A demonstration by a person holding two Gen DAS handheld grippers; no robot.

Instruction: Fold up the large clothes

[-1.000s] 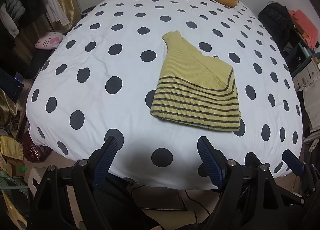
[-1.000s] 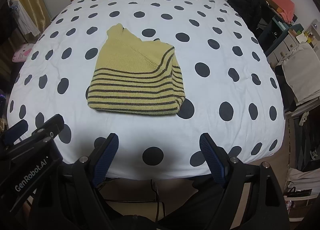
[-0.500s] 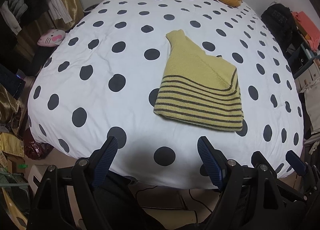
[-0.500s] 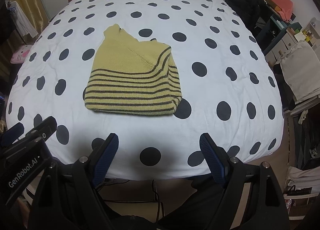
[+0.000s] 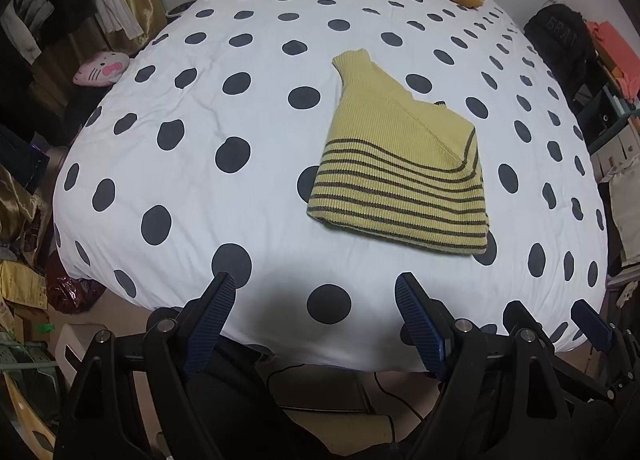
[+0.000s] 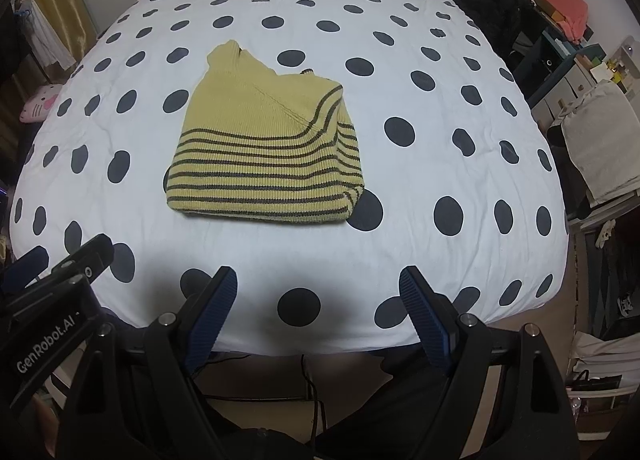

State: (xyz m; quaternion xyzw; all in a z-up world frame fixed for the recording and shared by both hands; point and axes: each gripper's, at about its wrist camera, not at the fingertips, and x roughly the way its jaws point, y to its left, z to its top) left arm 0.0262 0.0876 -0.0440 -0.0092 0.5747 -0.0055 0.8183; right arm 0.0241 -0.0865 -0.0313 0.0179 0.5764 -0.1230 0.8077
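Folded yellow ribbed-knit sweater with dark stripes [image 5: 400, 175] lies mid-bed on the polka-dot duvet [image 5: 200, 131]. Your left hand-held gripper [image 5: 316, 300] and right hand-held gripper [image 6: 318, 292] gape empty, near edge. Soft, floppy knit; pinch both near corners.

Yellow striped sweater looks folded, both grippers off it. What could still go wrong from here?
1. The sweater has a collar end poking out at the far corner; the fold may count as untidy.
2. Its right edge bulges loosely, so it might spring open.
3. Both the left gripper and the right gripper hang open at the duvet edge; re-gripping could snag bedding.
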